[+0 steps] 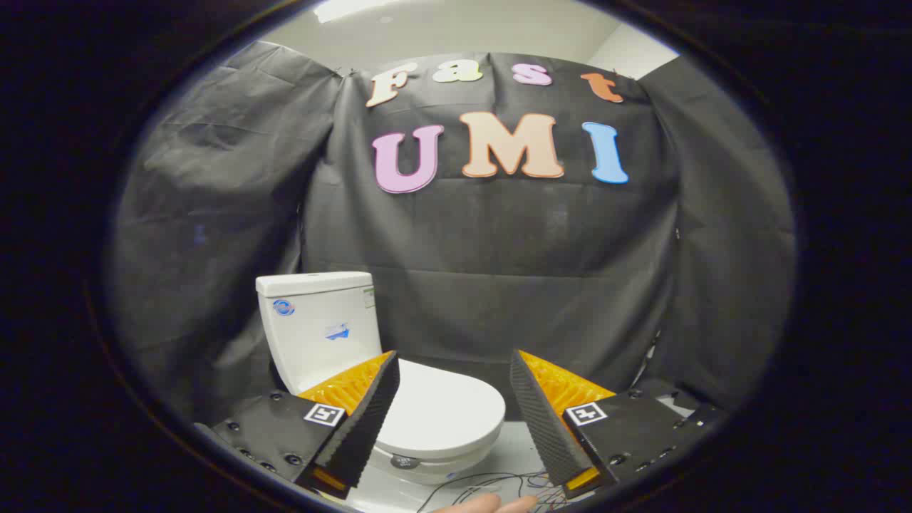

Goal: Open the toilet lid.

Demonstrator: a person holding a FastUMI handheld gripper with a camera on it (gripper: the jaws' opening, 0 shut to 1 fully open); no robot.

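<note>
One view only, the gripper view. Claw point(454, 388) is wide apart, nothing between the fingers, not touching anything. Both fingers point(367, 420) are black ribbed pads on orange backing, each mounted on a black plate with a small square marker.

White toilet point(399, 399) sits just ahead of the claw, offset toward the left finger. Left finger overlaps the near-left part of the bowl and the lower corner of the tank in the picture; cannot tell real clearance from this angle. Right finger is well clear of the toilet, with bare floor ahead of it.

Toilet lid point(445, 410) is down, lying flat on the seat, closed. Long axis runs from the tank out to the rounded front edge, angled diagonally: hinge end at the far left by the tank, front end pointing toward the near right, roughly toward the gap between the fingers. Lid front rim sits between the two fingers, nearer the left one.

Tank point(317, 324) is upright behind the lid, against the black cloth wall point(499, 271), with a blue round sticker and a smaller label on its face. A dark round spot shows on the bowl front under the lid rim.

Thin dark wires point(491, 484) lie loose on the pale floor point(516, 445) between the fingers, near the right one. Fingertips of a hand point(488, 504) show just below the wires.
</note>
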